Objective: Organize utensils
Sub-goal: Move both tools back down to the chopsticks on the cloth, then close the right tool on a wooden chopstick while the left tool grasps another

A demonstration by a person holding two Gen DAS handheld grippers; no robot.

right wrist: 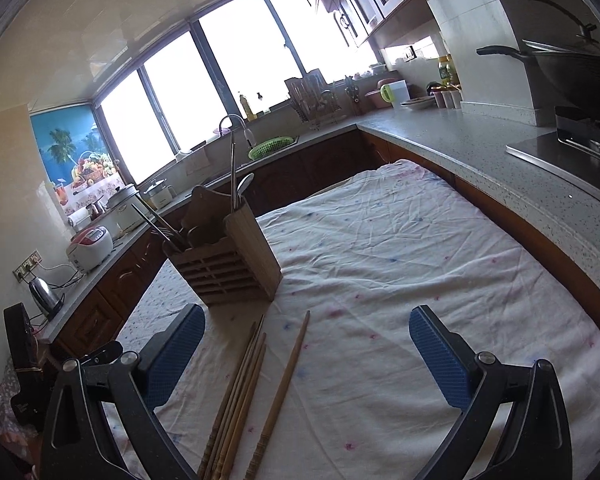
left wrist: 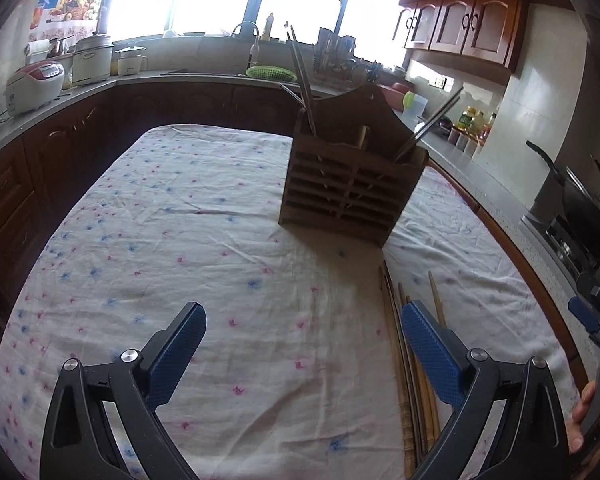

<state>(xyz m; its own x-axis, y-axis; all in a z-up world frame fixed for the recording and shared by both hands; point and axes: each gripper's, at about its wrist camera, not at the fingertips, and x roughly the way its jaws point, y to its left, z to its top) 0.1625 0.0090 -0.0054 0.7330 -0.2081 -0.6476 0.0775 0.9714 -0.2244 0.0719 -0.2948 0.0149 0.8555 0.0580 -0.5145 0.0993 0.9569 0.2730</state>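
Now chopsticks (right wrist: 256,384) flat on tablecloth (right wrist: 400,264), tips toward holder (right wrist: 228,264); both hand-held grippers (left wrist: 302,344) (right wrist: 306,350) spread, empty.

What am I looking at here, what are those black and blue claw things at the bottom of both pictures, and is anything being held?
Those claws are two hand-held grippers; a person carries one in each hand, each with a camera looking along its fingers. One picture is from the left gripper, the other from the right gripper. Both are open and hold nothing. On the flowered tablecloth stands a wooden utensil holder with some metal utensils already in it. Loose wooden chopsticks lie on the cloth in front of it, one slightly apart from the rest. A hand shows at the edge of the left view.
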